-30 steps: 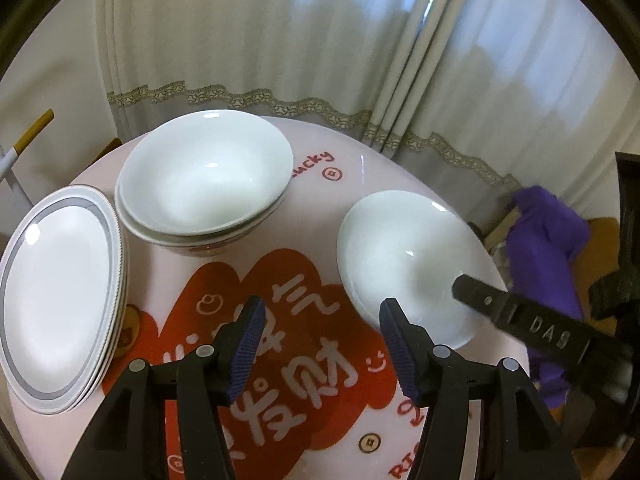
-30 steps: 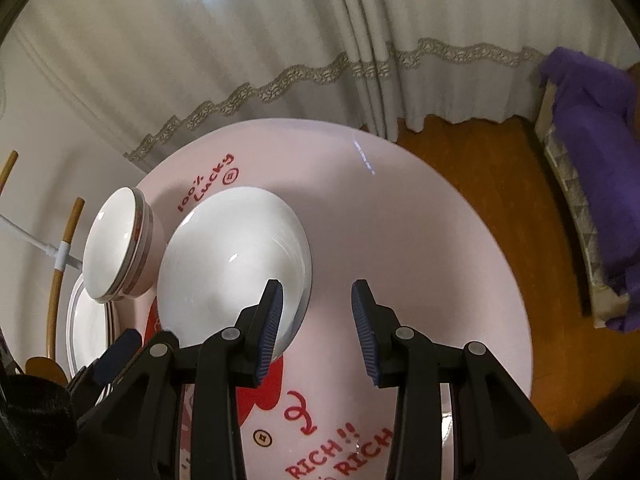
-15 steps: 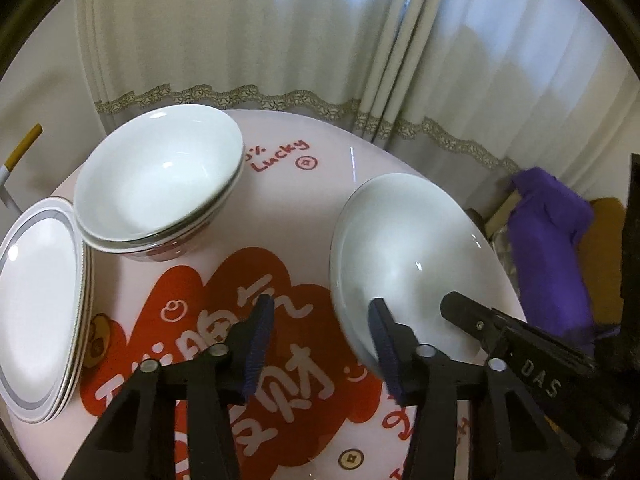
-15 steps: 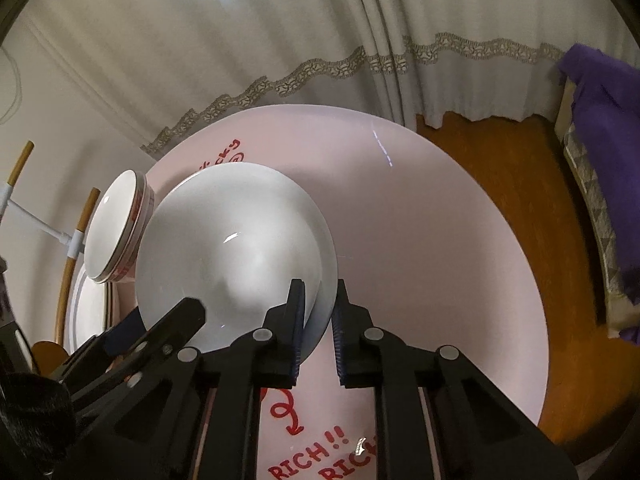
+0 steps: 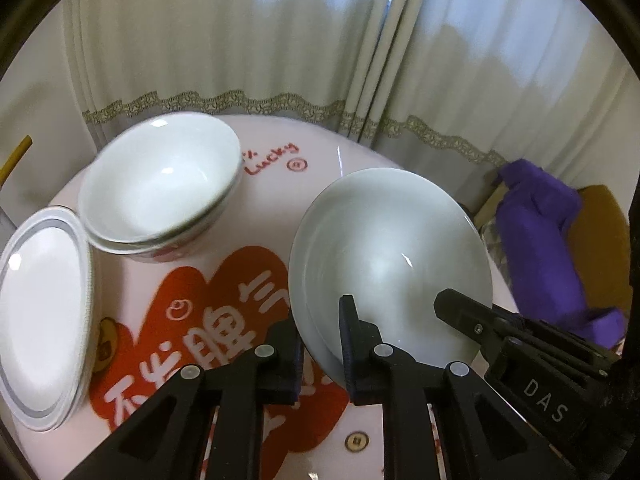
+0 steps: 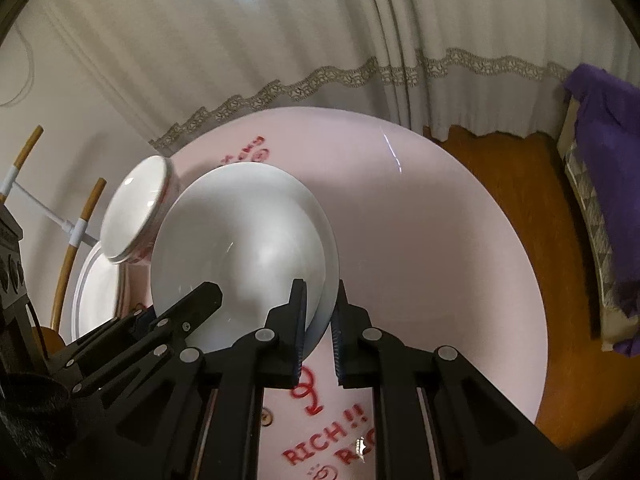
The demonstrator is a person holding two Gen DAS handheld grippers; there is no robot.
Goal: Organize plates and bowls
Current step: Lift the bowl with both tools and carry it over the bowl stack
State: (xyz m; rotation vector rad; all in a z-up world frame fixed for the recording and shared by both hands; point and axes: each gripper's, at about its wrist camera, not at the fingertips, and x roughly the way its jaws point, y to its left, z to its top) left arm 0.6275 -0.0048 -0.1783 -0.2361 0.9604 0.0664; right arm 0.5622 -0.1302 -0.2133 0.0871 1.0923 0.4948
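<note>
A plain white bowl (image 5: 392, 248) stands on the pink round table (image 5: 320, 160), right of centre. My left gripper (image 5: 320, 320) is closing on its near-left rim, with the pads on the rim. My right gripper (image 6: 319, 300) is shut on the opposite rim of the same bowl (image 6: 240, 240). One finger (image 5: 460, 304) of the right gripper reaches into the left wrist view. Two stacked bowls (image 5: 160, 188) sit at the back left. A stack of grey-rimmed plates (image 5: 40, 320) lies at the far left.
Pale curtains hang behind the table. A purple cloth (image 5: 548, 240) lies on a seat to the right, over a wooden floor (image 6: 500, 168). A wooden rack with white joints (image 6: 76, 248) stands beyond the table's left edge (image 6: 420, 240).
Both grippers went from open to closed on the white bowl's rim, the right one first. The bowl now fills more of both views and looks slightly tilted.
</note>
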